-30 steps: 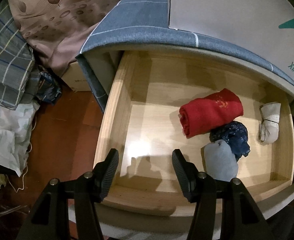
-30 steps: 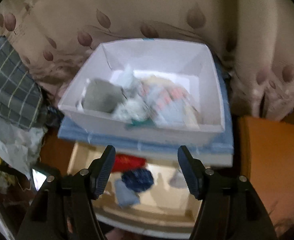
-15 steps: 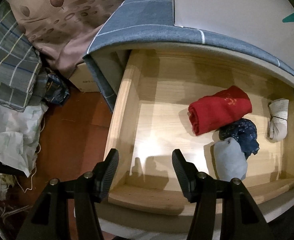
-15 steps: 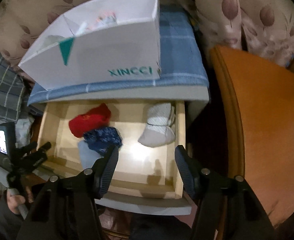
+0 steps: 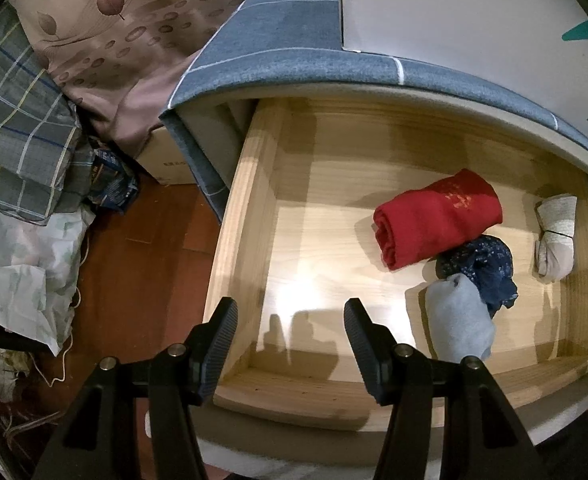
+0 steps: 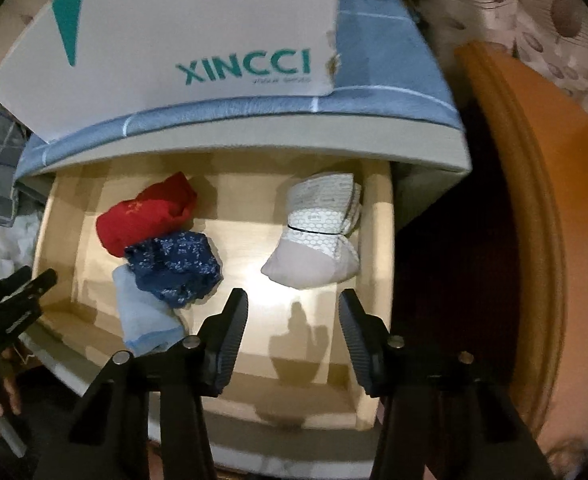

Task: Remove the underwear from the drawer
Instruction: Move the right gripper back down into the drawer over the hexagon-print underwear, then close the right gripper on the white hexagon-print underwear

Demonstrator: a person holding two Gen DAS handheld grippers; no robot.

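The wooden drawer [image 5: 249, 216] [image 6: 378, 240] stands pulled out. In it lie a red roll [image 5: 438, 218] [image 6: 145, 212], a dark blue patterned bundle [image 5: 480, 268] [image 6: 173, 266], a light blue fold [image 5: 460, 326] [image 6: 145, 318] and a white-grey bundle [image 5: 556, 242] [image 6: 320, 230] at the right side. My left gripper [image 5: 290, 320] hovers open above the drawer's bare front-left part. My right gripper [image 6: 293, 312] hangs over the front right, just short of the white-grey bundle; its jaws are closing with nothing between them. The left gripper [image 6: 9, 300] also shows at the right wrist view's left edge.
A white XINCCI box [image 6: 197, 40] sits on the blue checked cover [image 5: 285, 40] above the drawer. Plaid cloth [image 5: 17, 132] and bags pile up on the floor at the left. An orange wooden board [image 6: 534, 200] stands to the right of the drawer.
My right gripper has dropped from above the white box down toward the drawer's right part, and its jaws have narrowed. The left gripper has barely shifted.
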